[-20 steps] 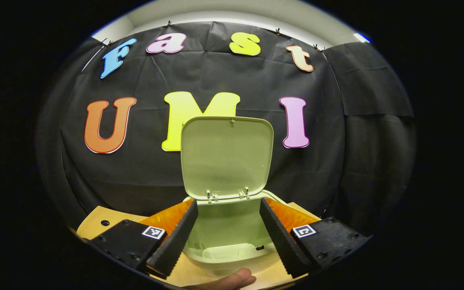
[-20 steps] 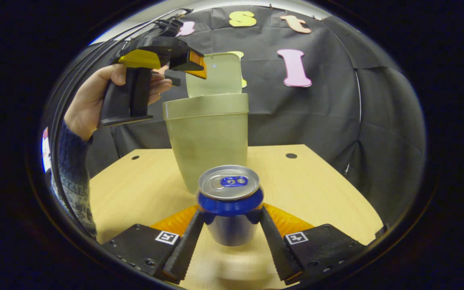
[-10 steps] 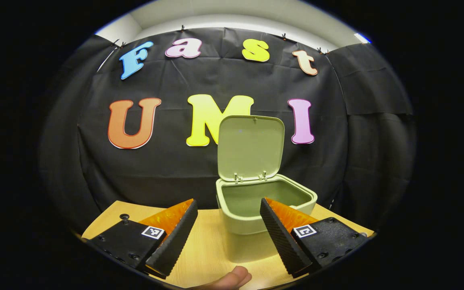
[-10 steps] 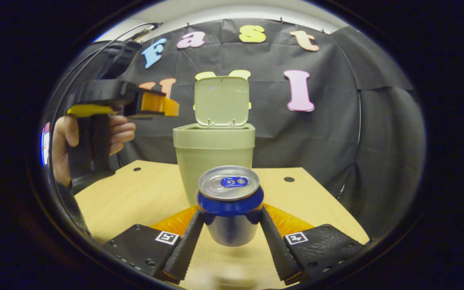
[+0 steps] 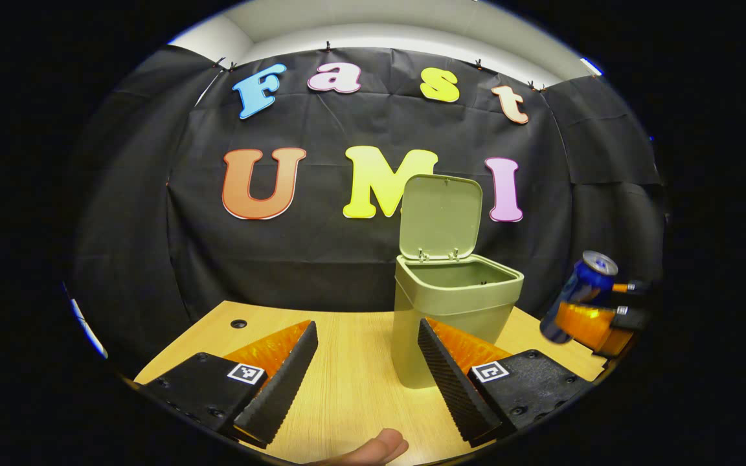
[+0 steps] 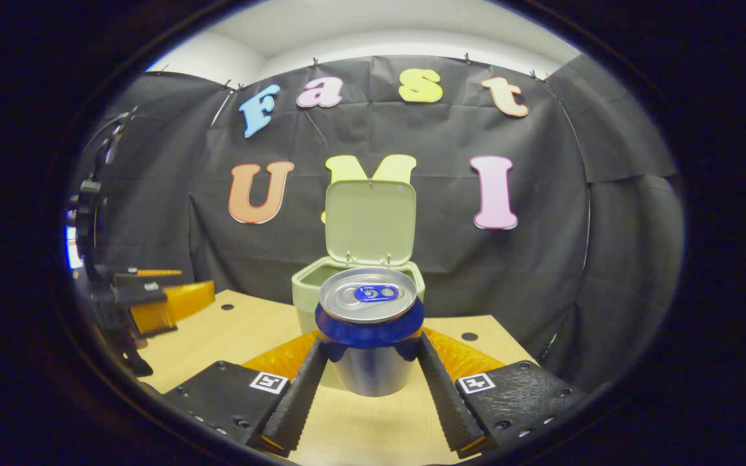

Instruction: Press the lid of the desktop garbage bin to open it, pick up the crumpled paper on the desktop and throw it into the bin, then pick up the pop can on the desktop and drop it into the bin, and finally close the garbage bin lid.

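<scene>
Your right gripper (image 6: pixel 368 395) is clamped on the pop can (image 6: pixel 368 336): blue shoulder, silver top and body, held upright above the table (image 6: pixel 243 323), near side of the green bin (image 6: pixel 308 285). Its lid (image 6: pixel 370 220) stands open. The can hides the bin's front. Your left gripper (image 5: pixel 368 382) is spread wide, empty.

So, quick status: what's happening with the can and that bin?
Right gripper shut on the pop can, clear of the desk. Left gripper open, empty. Bin lid up. Path looks clear.
</scene>
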Demonstrator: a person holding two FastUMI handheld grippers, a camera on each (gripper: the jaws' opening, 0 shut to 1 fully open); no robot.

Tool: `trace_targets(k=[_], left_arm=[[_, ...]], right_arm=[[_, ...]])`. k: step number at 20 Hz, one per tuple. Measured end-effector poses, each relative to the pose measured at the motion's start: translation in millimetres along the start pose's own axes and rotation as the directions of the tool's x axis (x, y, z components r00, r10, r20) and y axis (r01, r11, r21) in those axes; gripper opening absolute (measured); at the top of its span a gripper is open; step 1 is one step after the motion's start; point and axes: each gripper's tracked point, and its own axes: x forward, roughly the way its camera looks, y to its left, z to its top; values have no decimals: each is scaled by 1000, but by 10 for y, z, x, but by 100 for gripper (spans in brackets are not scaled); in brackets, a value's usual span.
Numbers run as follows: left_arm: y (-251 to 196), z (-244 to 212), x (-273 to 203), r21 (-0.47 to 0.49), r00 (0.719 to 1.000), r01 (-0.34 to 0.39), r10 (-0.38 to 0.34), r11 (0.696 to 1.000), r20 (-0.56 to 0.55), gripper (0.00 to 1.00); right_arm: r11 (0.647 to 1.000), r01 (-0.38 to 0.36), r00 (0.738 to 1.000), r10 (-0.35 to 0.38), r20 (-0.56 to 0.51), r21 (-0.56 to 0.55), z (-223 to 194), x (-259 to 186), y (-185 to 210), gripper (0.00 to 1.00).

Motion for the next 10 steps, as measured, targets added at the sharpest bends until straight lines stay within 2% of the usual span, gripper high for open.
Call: trace_targets(k=[2, 5, 7, 10], left_arm=[[63, -89, -47, 5, 1000, 13, -13, 1000, -12, 100], [239, -108, -84, -10, 1000, -7, 7, 1000, -10, 100], [304, -67, -123, -11, 1000, -13, 13, 1000, 10, 100], [438, -43, -137, 5, 999, -30, 30, 1000, 46, 100]], right_arm=[[1000, -4, 999, 5, 38, -10, 314, 148, 22, 80], [999, -37, 998, 38, 50, -23, 627, 447, 157, 80], [999, -49, 998, 49, 38, -24, 755, 671, 207, 81], [999, -29, 999, 29, 17, -20, 864, 1051, 201, 79]])
